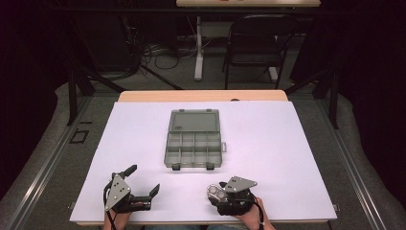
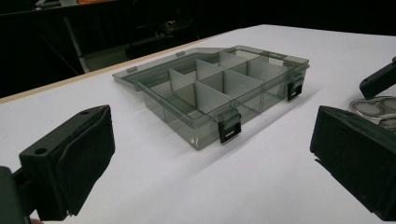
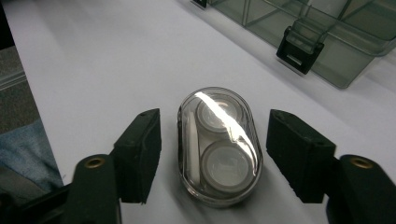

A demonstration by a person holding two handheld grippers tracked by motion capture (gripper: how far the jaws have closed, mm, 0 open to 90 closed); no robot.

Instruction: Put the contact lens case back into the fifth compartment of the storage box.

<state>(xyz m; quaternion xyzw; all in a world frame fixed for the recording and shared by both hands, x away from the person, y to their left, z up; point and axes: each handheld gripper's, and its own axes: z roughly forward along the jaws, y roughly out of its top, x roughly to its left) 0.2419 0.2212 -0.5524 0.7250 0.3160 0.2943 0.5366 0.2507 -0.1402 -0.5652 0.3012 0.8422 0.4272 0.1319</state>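
Two grippers rest at the near edge of the white table (image 1: 268, 143). At the left, the left gripper (image 1: 143, 184) has its jaws spread wide with nothing between them, pointed toward the clear compartment box (image 1: 194, 140), which lies well ahead at mid-table, lid swung back and dividers bare. Farther right, the right gripper (image 3: 212, 156) straddles a clear oval contact lens case (image 3: 218, 145) lying flat on the table. Its jaws are partly drawn in, with a sliver of white surface showing on each side, so the pads (image 3: 142, 154) do not yet press on it. The case's long axis runs along the jaws, so they meet its long sides. This hand is plainly the nearer one; the box lies ahead of it.
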